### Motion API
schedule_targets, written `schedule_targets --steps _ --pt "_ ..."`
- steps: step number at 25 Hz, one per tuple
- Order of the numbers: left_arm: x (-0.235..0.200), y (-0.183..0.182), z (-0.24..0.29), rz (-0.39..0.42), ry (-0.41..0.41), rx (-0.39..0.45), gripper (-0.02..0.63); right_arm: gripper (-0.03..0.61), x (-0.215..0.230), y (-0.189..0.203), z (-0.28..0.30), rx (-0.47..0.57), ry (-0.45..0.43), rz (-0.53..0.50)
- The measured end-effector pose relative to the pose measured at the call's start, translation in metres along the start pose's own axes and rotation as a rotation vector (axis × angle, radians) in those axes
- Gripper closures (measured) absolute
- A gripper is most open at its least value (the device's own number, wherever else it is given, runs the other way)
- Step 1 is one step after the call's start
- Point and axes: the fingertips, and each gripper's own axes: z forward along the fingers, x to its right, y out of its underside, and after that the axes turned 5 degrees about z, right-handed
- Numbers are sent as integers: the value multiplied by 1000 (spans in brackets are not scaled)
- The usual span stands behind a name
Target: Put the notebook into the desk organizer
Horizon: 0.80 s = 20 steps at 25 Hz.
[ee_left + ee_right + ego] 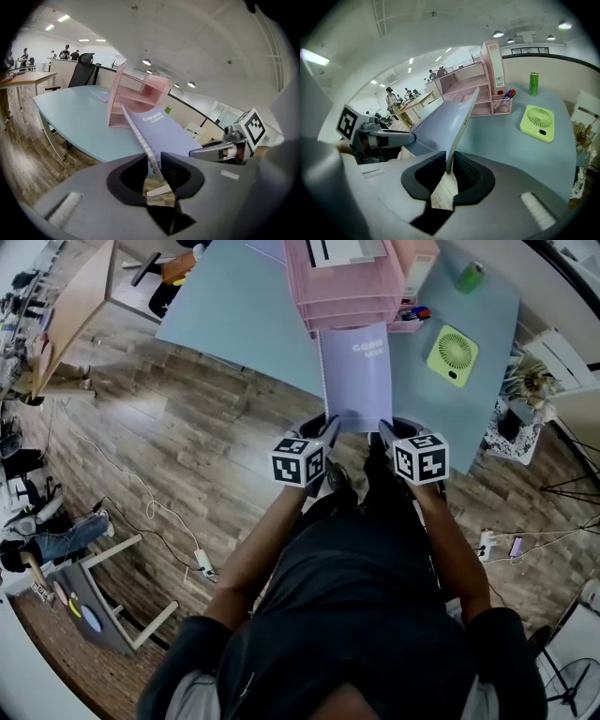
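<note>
Two grippers share one load, each clamped on a near corner of the notebook [356,376]. At the left, the left gripper [328,430] has its jaws pressed onto the spiral-bound edge, and its own view shows the wire coils running up from between them. At the right, the right gripper [386,431] pinches the open page edge in the same way. Neither hand is the nearer one; they sit level with each other at the notebook's near end.

The notebook hangs in the air, with its near end out past the edge of the desk [234,315] and over the wooden floor. Its long axis points straight away from the person at the desk organizer [347,287], which stands directly ahead. The far short edge is at the front lip of the lowest tray. Whether it has entered the tray or only meets the lip, I cannot tell.

My reading is that the coming move is a straight push along that axis, both hands together. The far edge would need to stay low enough to go under the tray above.

An office chair [83,70] stands behind the desk, well to the left. To the right of the tray mouth, a pen cup [412,313] hangs just beside the organizer's side wall. Further right, a green fan [452,354] lies flat and a green can [470,277] stands well clear. Nothing lies in the line of the push, though the pen cup is close enough to catch the right corner if the notebook drifts that way.
</note>
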Motion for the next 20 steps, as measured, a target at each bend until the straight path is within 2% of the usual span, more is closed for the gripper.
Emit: schedule_targets --steps 20 --pt "-19 24 38 -68 -40 -59 463 531 30 11 36 -63 -13 48"
